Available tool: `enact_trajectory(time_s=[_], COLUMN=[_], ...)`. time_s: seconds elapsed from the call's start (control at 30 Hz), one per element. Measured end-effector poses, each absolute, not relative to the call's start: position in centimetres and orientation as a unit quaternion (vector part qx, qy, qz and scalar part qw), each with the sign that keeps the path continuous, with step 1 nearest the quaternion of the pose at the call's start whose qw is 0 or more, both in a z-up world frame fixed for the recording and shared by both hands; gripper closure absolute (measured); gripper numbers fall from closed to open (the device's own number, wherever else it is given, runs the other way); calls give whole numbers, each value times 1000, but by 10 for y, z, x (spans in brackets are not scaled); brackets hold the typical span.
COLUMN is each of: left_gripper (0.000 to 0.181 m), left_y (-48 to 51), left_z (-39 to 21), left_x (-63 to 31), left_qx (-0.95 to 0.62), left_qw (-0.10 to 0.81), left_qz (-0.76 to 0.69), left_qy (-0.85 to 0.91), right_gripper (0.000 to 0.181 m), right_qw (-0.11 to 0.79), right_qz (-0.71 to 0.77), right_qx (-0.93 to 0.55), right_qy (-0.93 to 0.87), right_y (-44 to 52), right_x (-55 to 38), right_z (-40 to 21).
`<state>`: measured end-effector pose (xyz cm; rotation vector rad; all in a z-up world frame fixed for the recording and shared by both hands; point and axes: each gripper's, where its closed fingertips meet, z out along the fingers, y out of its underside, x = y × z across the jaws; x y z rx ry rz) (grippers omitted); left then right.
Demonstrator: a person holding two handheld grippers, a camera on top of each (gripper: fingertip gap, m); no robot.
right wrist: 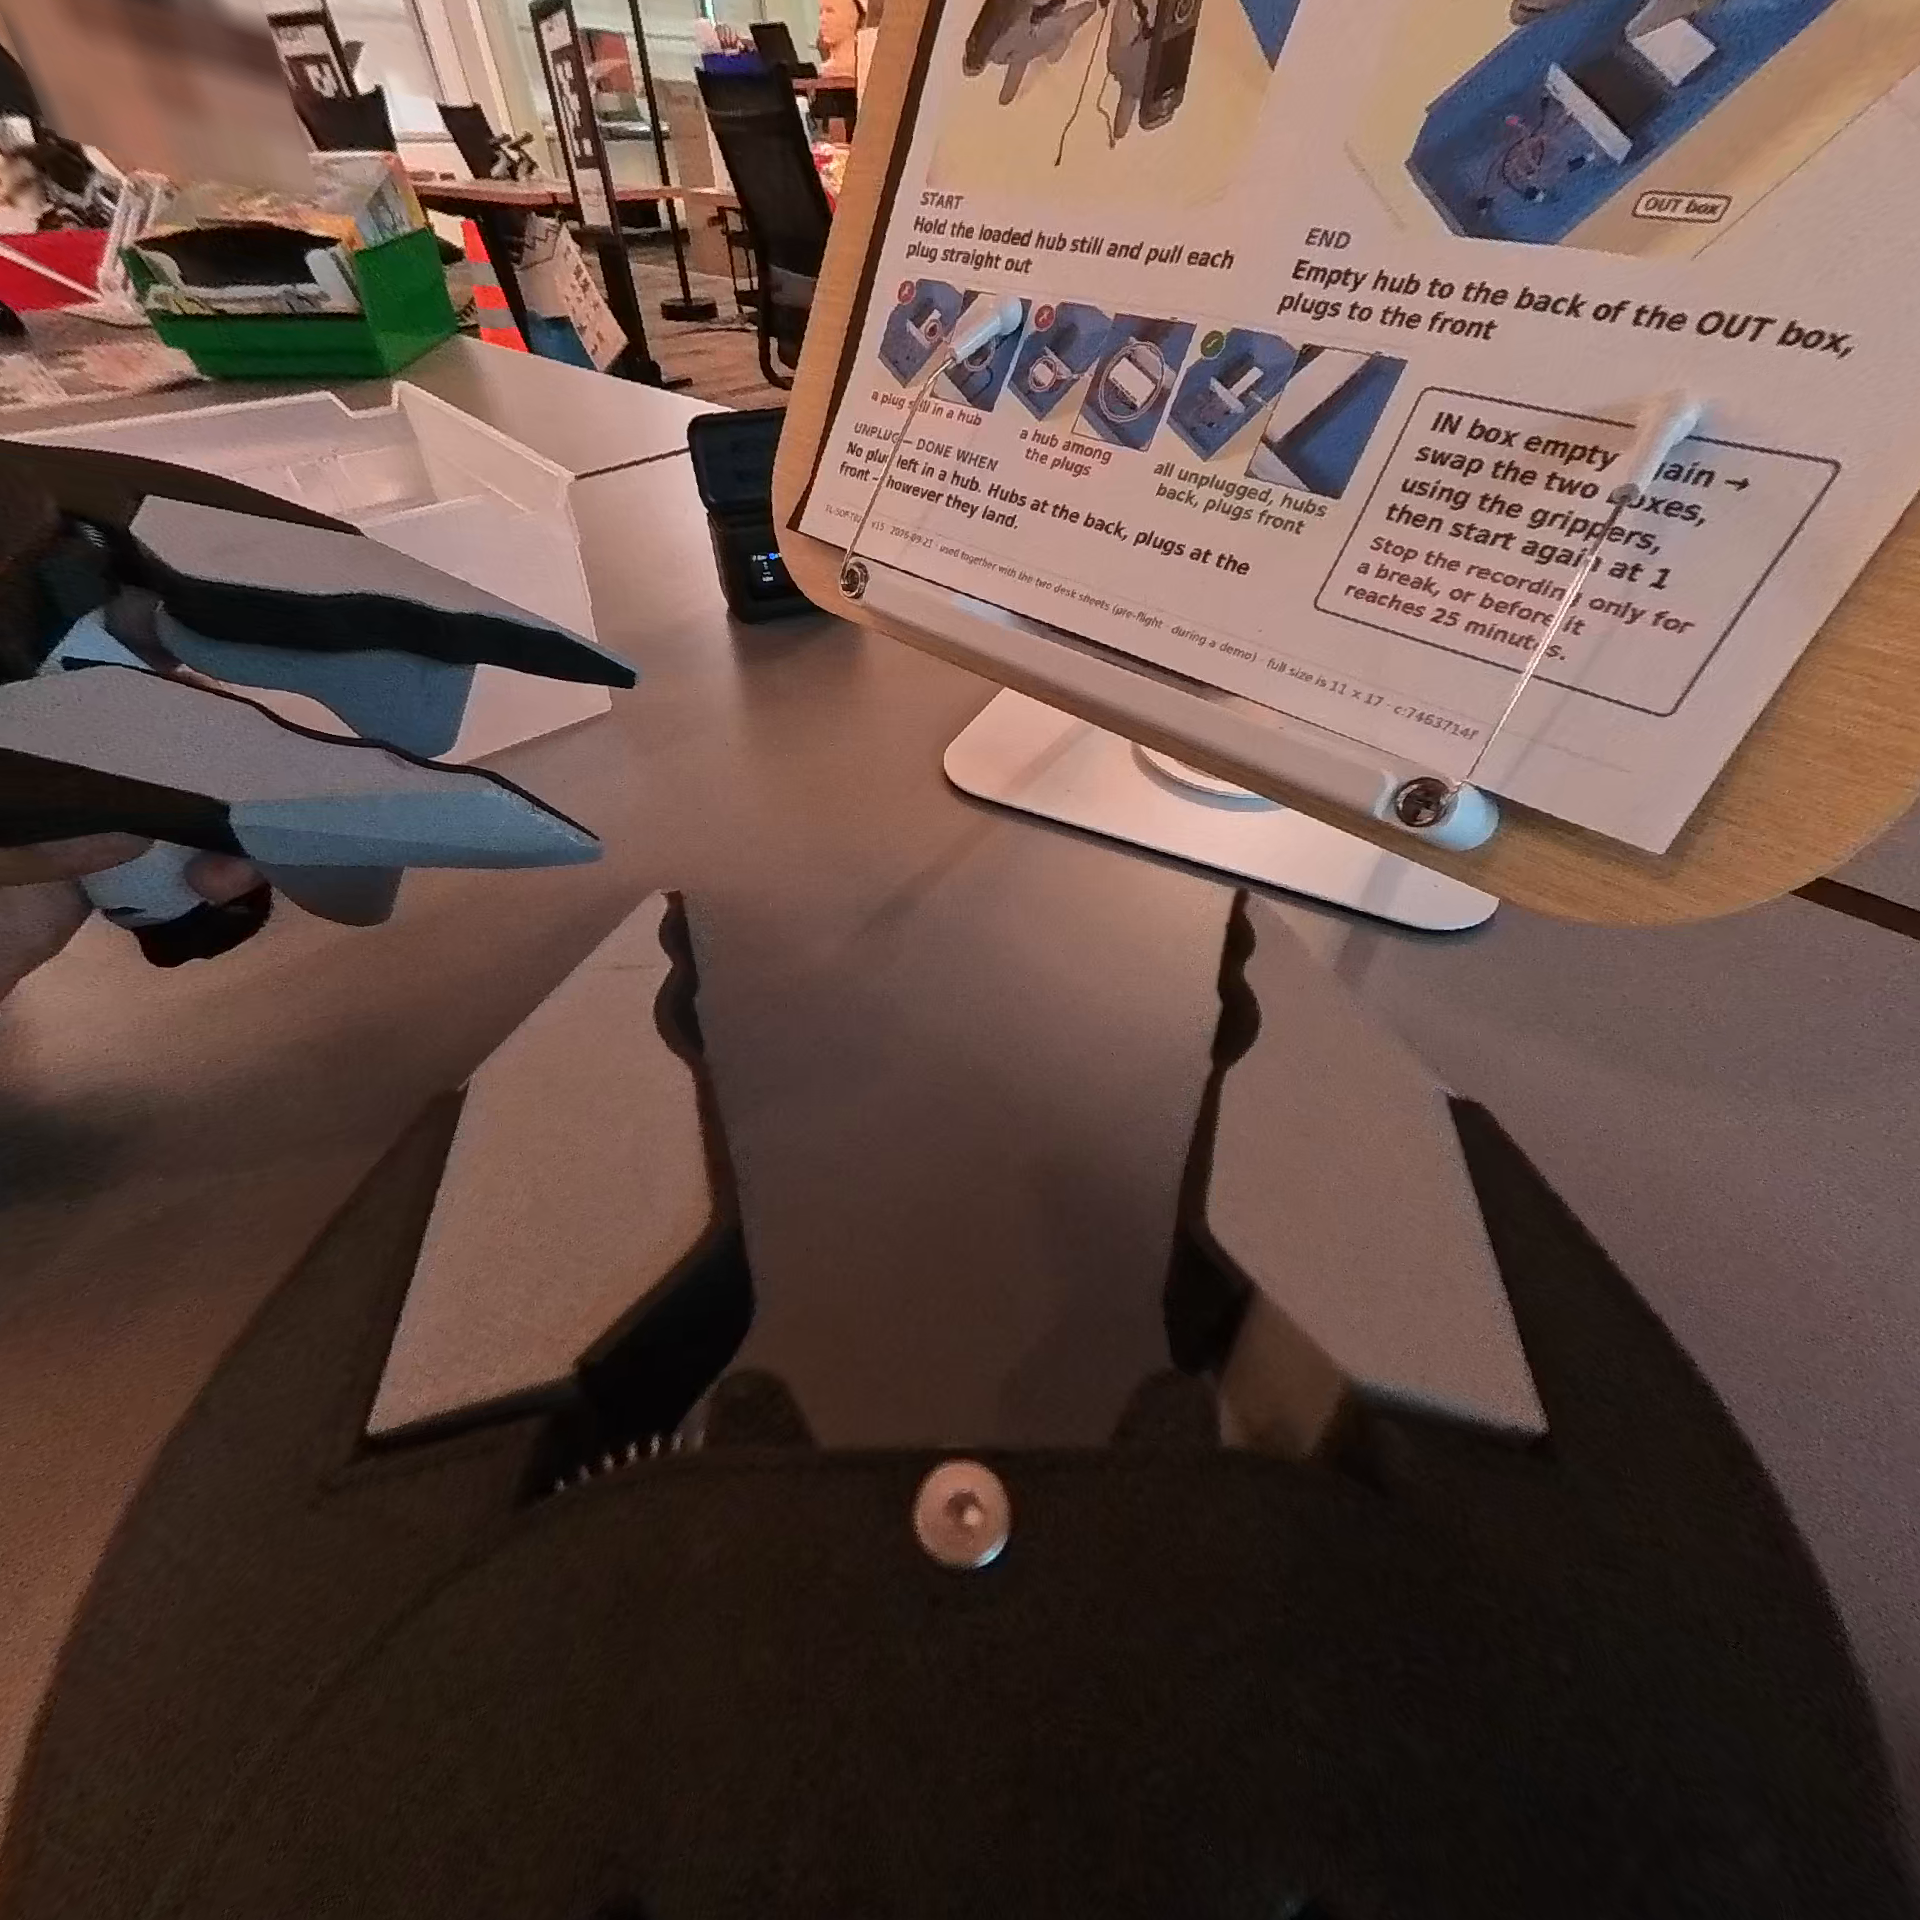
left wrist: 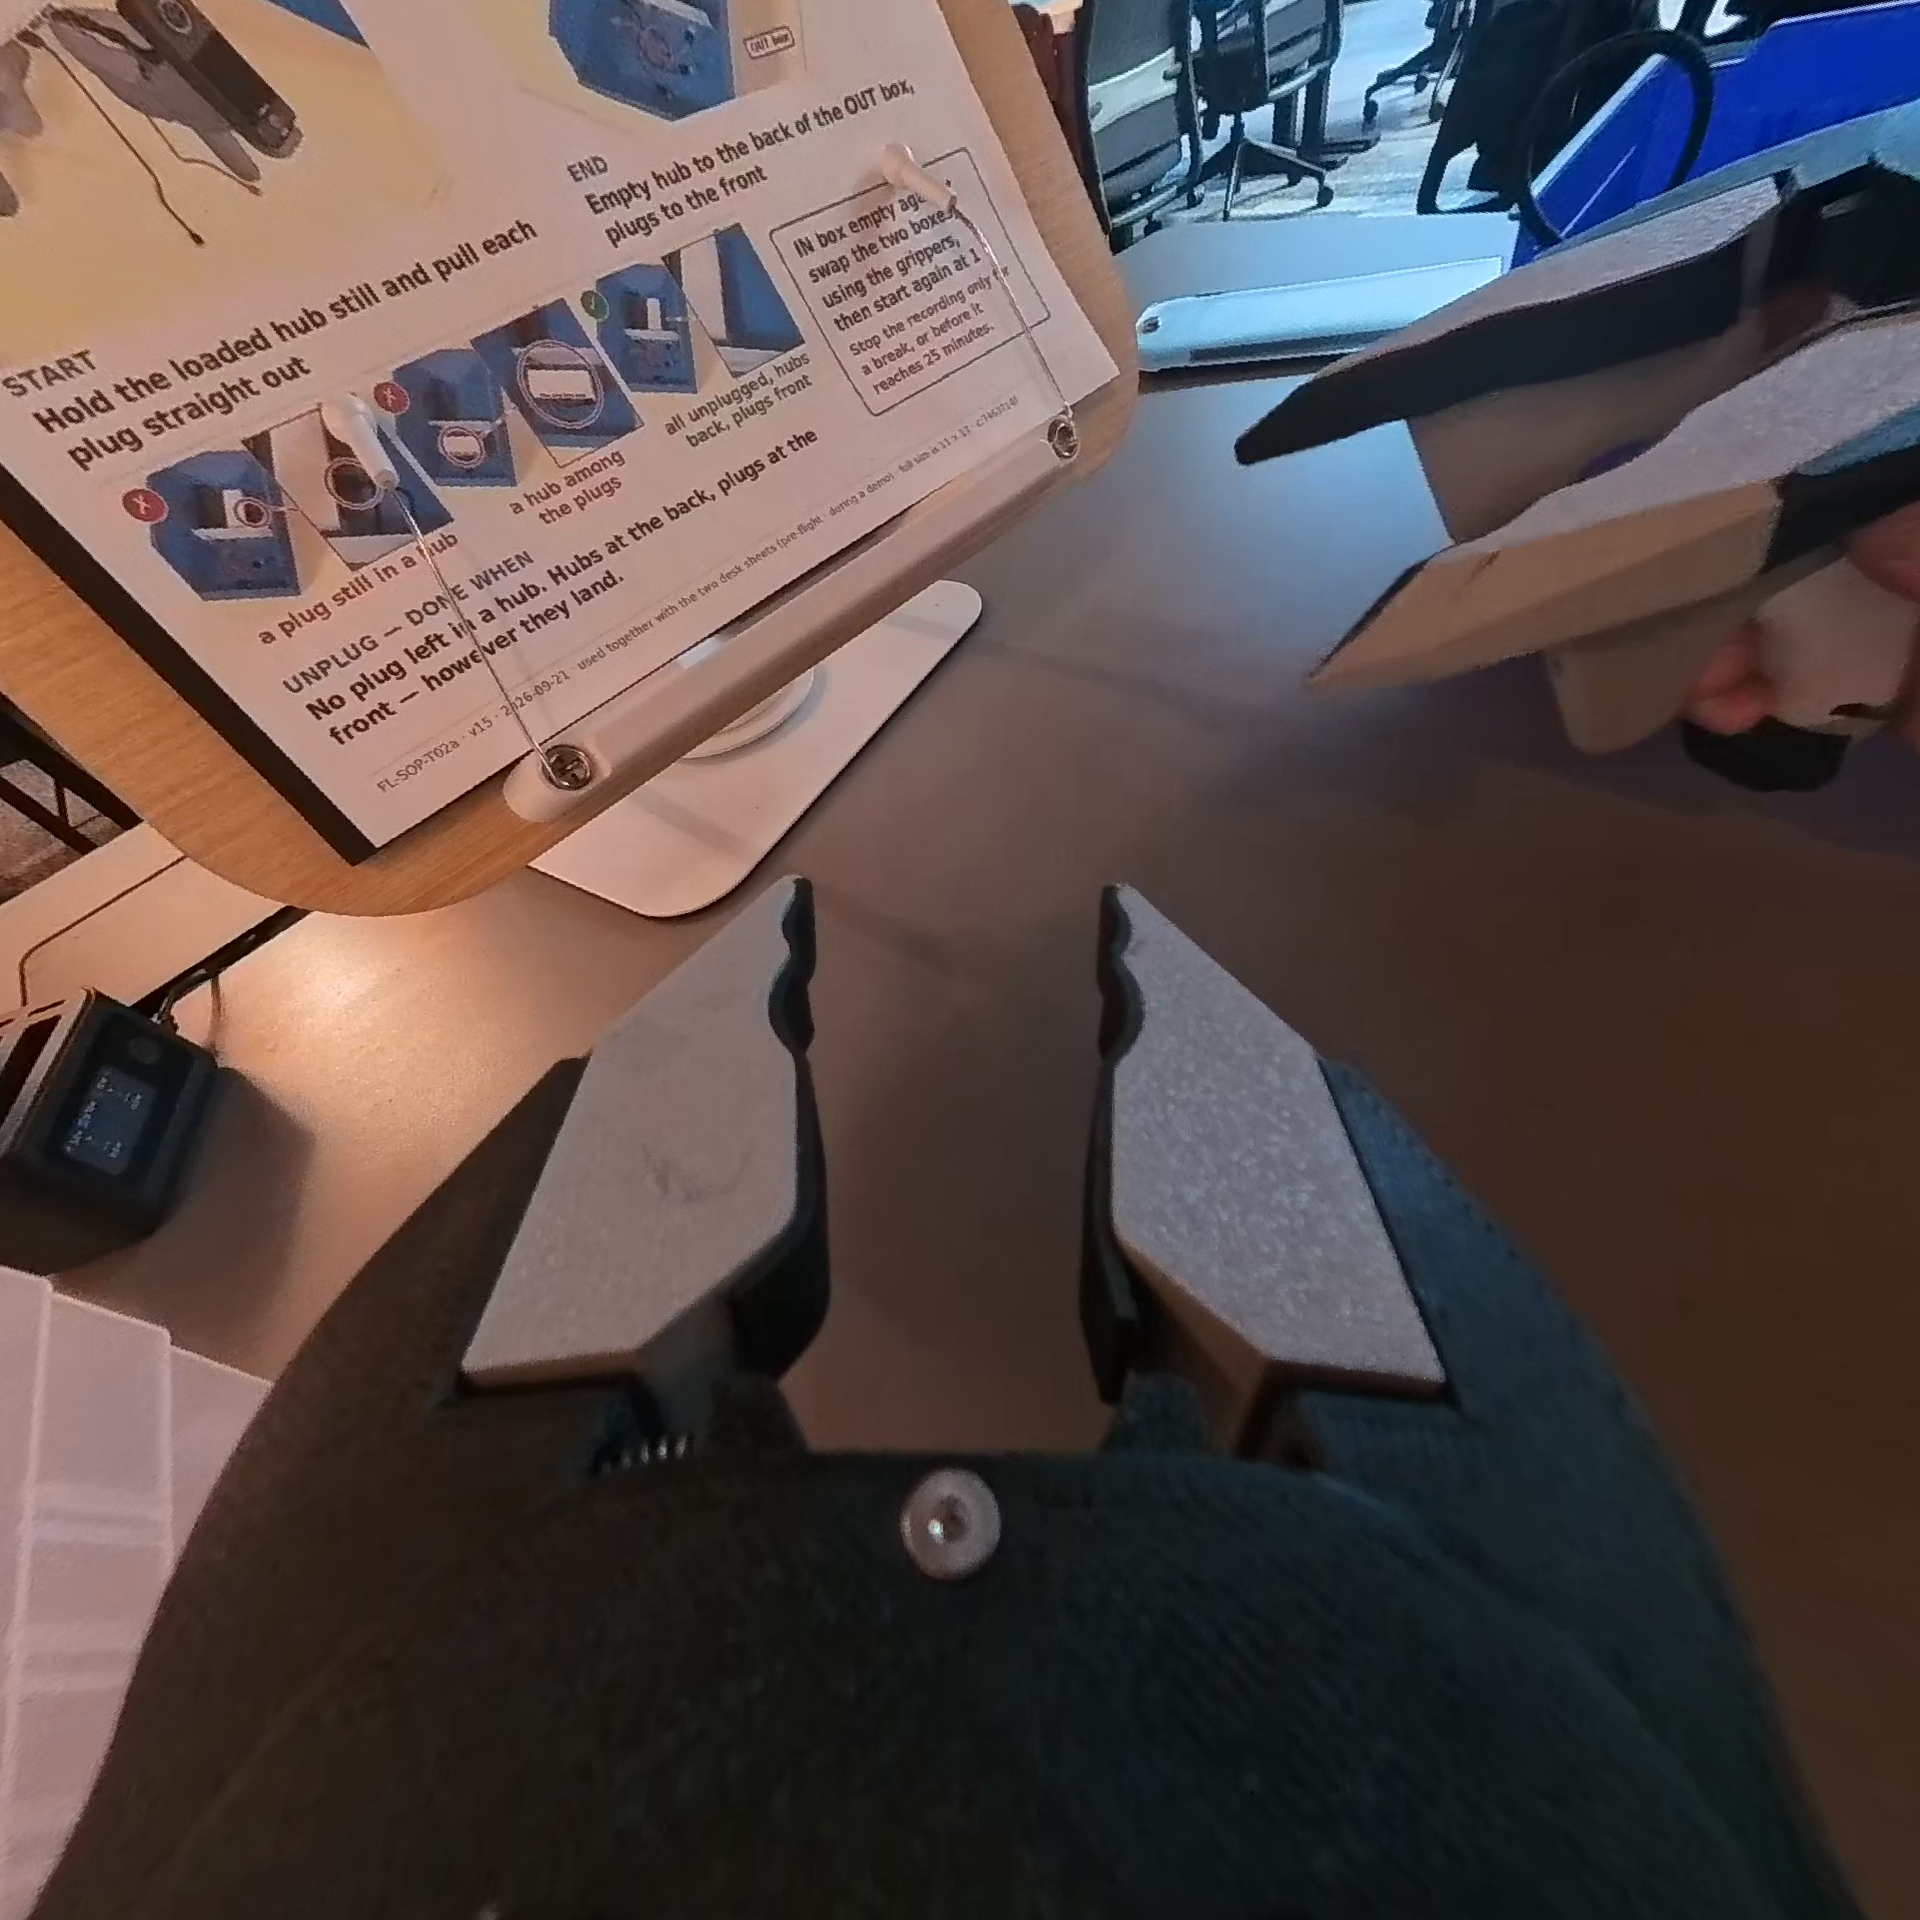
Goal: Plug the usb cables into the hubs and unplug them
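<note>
No USB cable or hub shows in either view. My left gripper is open and empty, held above the dark table. My right gripper is open and empty too, over the same table. The right gripper also shows at the right of the left wrist view, with its fingers apart. The left gripper shows at the left of the right wrist view, also with its fingers apart. Both point toward the instruction board.
A wooden board with a printed instruction sheet stands on a white base just ahead; it also shows in the right wrist view. A small black device with a lit screen sits left. A white tray and a green box stand farther left.
</note>
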<state>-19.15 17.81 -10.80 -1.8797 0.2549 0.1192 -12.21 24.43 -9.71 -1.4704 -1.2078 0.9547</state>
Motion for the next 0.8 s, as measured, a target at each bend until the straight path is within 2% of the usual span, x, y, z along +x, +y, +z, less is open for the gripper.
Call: enact_trajectory(time_s=[0.47,0.7,0.8], left_gripper=[128,128,128], left_y=[179,178,178], left_z=[-111,-109,-111], left_x=[-195,-181,-174], left_qx=[-808,-804,-805], left_qw=[578,580,577], left_qz=[46,39,36], left_qy=[102,123,133], right_gripper=[80,97,101], right_qw=[505,573,565], right_qz=[386,322,295], right_qx=[-615,-642,-678], right_qy=[-466,-396,-366], right_y=[256,290,321], right_x=[-105,3,59], right_z=[-85,-8,16])
